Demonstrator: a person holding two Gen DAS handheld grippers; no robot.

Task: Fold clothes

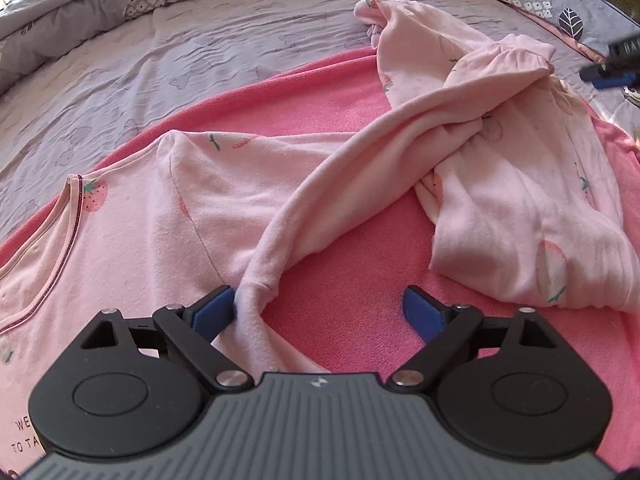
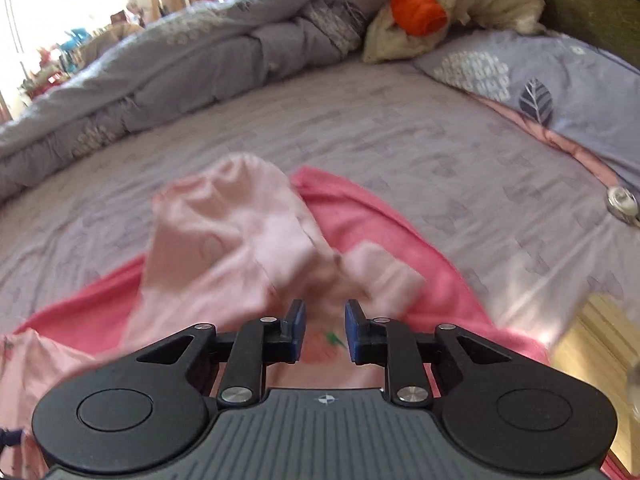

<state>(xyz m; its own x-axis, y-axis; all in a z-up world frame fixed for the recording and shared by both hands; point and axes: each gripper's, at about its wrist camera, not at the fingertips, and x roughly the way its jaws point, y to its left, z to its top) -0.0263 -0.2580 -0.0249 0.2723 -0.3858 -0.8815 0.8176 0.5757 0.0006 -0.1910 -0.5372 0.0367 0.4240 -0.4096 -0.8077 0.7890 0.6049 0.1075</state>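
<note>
A pale pink strawberry-print top [image 1: 132, 224] lies on a bright pink blanket [image 1: 320, 92]. Its long sleeve [image 1: 320, 184] runs down between the fingers of my left gripper [image 1: 318, 296], which stands wide open; the cuff brushes the left pad [image 1: 214, 312] but is not pinched. A crumpled pale pink garment [image 1: 500, 200] lies to the right, with my right gripper [image 1: 612, 66] beside its far end. In the blurred right wrist view my right gripper [image 2: 325, 308] has its jaws close together with a gap, hovering over pale pink cloth [image 2: 224, 240]. Nothing shows pinched between its pads.
The blanket lies on a lilac bedsheet [image 2: 400, 140]. A bunched grey quilt [image 2: 180, 64] runs along the far side. A leaf-print pillow [image 2: 560, 92] and orange-and-cream cloth [image 2: 424, 0] sit at the back right. A small metal object [image 2: 622, 204] lies near the bed's right edge, above wooden floor [image 2: 600, 340].
</note>
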